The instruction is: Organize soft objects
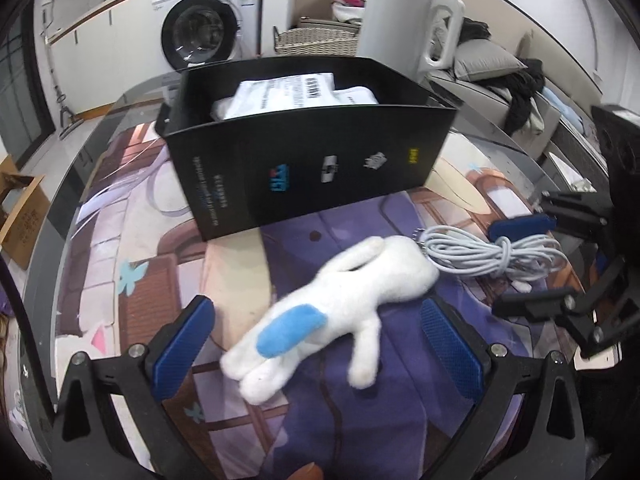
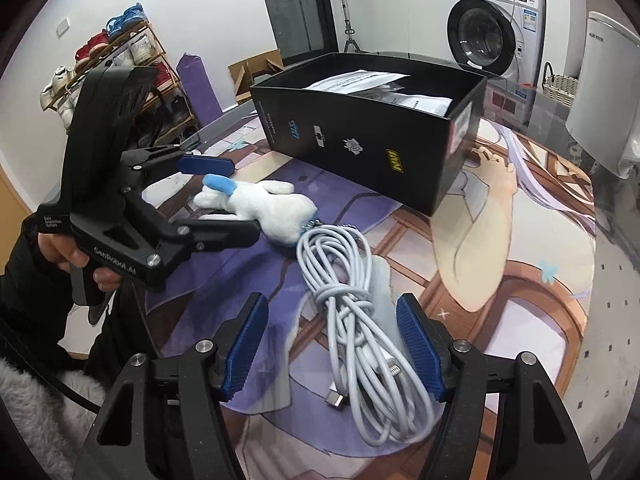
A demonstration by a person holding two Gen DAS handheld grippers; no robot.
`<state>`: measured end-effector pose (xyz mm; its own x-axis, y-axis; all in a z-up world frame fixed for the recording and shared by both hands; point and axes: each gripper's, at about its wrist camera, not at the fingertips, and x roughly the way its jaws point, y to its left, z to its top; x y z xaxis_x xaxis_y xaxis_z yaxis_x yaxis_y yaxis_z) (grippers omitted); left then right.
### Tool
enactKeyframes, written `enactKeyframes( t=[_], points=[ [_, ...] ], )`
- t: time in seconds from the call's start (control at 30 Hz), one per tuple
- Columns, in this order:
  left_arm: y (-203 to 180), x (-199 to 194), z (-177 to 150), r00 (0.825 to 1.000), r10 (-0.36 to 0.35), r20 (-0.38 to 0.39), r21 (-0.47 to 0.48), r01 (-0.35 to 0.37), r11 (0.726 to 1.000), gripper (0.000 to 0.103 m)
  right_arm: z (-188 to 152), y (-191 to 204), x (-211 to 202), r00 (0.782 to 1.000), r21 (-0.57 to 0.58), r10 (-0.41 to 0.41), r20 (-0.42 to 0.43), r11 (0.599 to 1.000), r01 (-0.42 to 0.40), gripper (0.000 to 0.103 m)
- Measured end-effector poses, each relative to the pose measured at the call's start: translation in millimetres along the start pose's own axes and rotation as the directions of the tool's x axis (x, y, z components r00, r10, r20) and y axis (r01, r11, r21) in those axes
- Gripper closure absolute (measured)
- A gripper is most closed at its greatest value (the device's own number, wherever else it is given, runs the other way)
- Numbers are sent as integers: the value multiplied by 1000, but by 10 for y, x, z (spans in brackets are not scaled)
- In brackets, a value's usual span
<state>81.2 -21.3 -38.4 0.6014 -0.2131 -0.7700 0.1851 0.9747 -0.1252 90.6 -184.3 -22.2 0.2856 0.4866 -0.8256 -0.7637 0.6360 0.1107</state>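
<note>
A white plush rabbit with a blue ear (image 1: 340, 304) lies on the printed table mat (image 1: 160, 272). It also shows in the right wrist view (image 2: 264, 208). My left gripper (image 1: 316, 352) is open, its pads on either side of the rabbit's ear end without touching it. It also shows in the right wrist view (image 2: 218, 198). A coiled white charging cable (image 2: 360, 328) lies beside the rabbit and also shows in the left wrist view (image 1: 492, 256). My right gripper (image 2: 336, 344) is open around the cable. An open black box (image 1: 308, 152) holding white packets stands behind.
A white kettle (image 1: 404, 16) stands behind the box at the table's far edge. A washing machine (image 1: 208, 16), a wicker basket (image 1: 316, 40) and a sofa with clothes (image 1: 520, 88) lie beyond. A shoe rack (image 2: 116, 68) stands by the wall.
</note>
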Motion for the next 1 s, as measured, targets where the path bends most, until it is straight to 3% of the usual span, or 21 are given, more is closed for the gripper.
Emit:
enactKeyframes(
  t=[0.13,0.23,0.47,0.63,0.7,0.77,0.9,1.0],
  points=[
    [-99,-14,-13,998,-50,-24,27,50,998,0,-5,-76,-10,999,18,-37,5,999,37,34],
    [-125,-53,-20,995,-92,-41,33,94,995,0,-10,-75,-23,1000,11,-20,2,1000,20,34],
    [-140,-103,-10,990,-128,-55,35,130,991,0,-52,63,-38,1000,-32,32,-1,999,-32,50],
    [-139,-59,28,992,-118,-47,35,119,992,2,-26,93,5,1000,-26,-10,17,1000,10,60],
    [-161,-39,50,994,-103,-40,50,105,993,3,-21,96,15,999,-28,-33,23,999,33,70],
    [-186,-29,49,997,-73,-29,78,75,994,10,-26,92,16,999,-29,-43,27,999,44,75],
    [-203,-15,37,999,-45,-8,104,46,994,16,-76,88,-19,998,-24,-49,43,998,50,75],
    [-201,-14,52,1000,-17,7,116,16,993,32,-112,83,-51,997,-9,-50,50,999,51,75]
  ],
)
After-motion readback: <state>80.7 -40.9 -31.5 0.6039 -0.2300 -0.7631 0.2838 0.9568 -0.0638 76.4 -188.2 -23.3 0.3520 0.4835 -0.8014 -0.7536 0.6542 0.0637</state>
